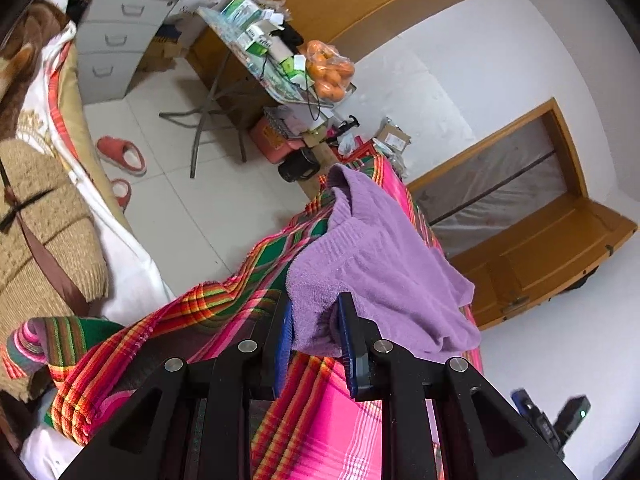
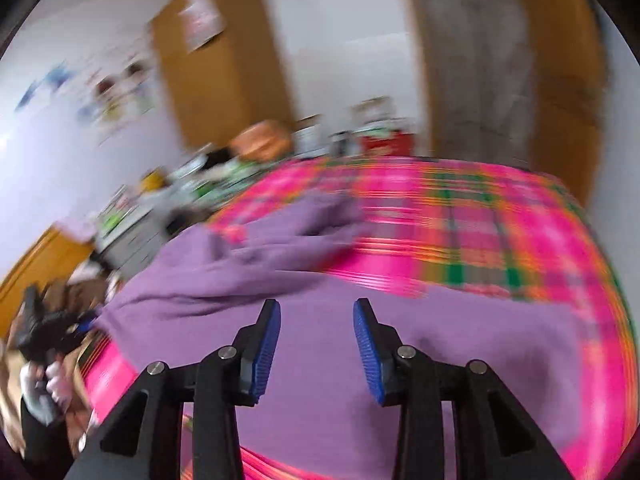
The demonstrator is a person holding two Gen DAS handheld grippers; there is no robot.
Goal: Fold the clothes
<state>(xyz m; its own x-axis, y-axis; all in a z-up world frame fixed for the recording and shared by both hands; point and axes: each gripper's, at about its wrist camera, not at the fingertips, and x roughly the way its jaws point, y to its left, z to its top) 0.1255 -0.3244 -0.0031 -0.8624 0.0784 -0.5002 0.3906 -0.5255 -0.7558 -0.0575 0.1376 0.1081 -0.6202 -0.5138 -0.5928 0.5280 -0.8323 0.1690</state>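
A purple knitted garment (image 1: 384,268) lies bunched on a pink plaid bedsheet (image 1: 332,420). My left gripper (image 1: 316,320) is shut on a thick fold of the garment's near edge, which bulges between the blue pads. In the right wrist view, blurred by motion, the same purple garment (image 2: 320,344) spreads flat under my right gripper (image 2: 316,312). That gripper is open, its blue pads (image 2: 368,344) wide apart with only cloth beneath them. The left gripper (image 2: 44,332) shows at the far left edge, held in a gloved hand.
The plaid sheet's edge (image 1: 224,292) drops to a tiled floor (image 1: 192,216) with red slippers (image 1: 122,154). A cluttered folding table (image 1: 256,56) with a bag of oranges (image 1: 330,70), a grey drawer cabinet (image 1: 116,40) and wooden doors (image 1: 532,236) stand beyond.
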